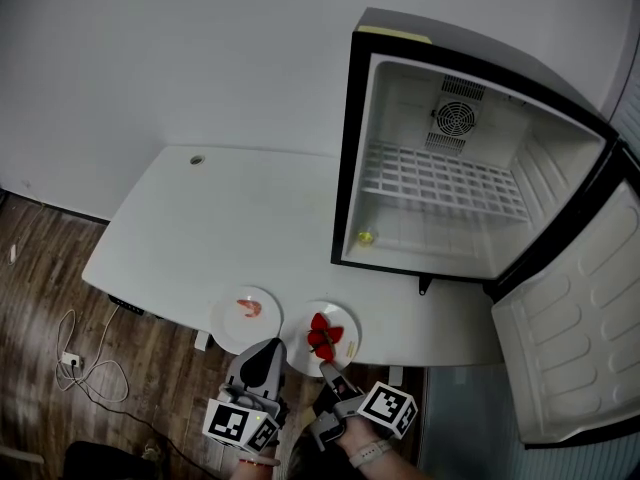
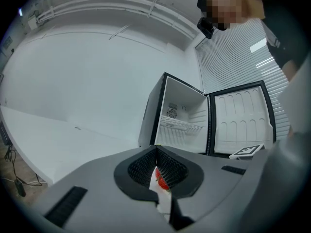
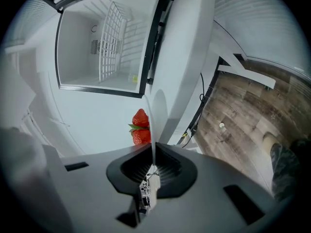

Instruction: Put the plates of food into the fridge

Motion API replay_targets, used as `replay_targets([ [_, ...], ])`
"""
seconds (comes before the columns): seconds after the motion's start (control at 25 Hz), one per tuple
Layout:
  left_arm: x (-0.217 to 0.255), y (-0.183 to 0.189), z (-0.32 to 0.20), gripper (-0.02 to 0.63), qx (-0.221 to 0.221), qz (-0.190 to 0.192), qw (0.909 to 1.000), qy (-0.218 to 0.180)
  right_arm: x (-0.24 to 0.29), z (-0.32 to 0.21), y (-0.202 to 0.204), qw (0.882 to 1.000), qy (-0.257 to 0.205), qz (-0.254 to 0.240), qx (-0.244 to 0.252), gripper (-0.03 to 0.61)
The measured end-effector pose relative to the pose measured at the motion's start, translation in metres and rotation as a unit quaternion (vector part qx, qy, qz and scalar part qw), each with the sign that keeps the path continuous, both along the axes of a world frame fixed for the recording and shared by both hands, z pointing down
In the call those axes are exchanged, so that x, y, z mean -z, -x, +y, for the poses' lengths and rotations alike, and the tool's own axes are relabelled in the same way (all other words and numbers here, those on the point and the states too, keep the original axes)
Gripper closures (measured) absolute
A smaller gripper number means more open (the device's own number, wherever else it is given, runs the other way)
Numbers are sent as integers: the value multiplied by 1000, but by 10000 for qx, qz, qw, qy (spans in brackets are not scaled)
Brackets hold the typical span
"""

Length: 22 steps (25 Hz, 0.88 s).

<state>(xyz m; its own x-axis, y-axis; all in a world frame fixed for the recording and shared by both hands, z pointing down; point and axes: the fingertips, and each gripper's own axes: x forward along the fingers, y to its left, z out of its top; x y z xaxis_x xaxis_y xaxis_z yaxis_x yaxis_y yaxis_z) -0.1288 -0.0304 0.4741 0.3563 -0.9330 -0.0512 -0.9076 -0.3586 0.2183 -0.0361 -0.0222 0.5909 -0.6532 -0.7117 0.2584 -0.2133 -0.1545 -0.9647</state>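
Two white plates sit at the table's front edge. The right plate (image 1: 342,319) carries strawberries (image 1: 321,336); the left plate (image 1: 238,332) holds a small orange piece of food (image 1: 249,309). My right gripper (image 1: 326,370), turned on its side, is shut on the near rim of the strawberry plate (image 3: 154,115), with the strawberries (image 3: 140,127) just past its jaws (image 3: 151,147). Between the two plates, my left gripper (image 1: 271,348) is shut with nothing in it; in the left gripper view a strawberry shows below its closed tips (image 2: 155,148).
The mini fridge (image 1: 440,198) stands open on the white table (image 1: 230,218) at the right, its door (image 1: 580,338) swung out toward me. It has a wire shelf and a small yellow thing (image 1: 366,236) on its floor. Cables (image 1: 80,363) lie on the wood floor at left.
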Motion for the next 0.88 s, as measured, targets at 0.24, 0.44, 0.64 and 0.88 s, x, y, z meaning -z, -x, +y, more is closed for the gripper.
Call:
replay_targets([
  [0.24,8,-9,-4,606,-101,-13,9999,-53,3,3,-17,9993,212,-194,-231,561],
  [0.44,22,-19,-10,606,-198,-41,9997,-144,15,2,-36,9984,265,-260,-420,561],
  [0.64,39,-27,-24,606,-269,-44,9993,-262,27,-7,-57,9974,242,-245,-639,561],
  [0.88,57,-33,-48,606,-346,-61,9986,-387,43,-26,-78,9950,219,-294,-933,561],
])
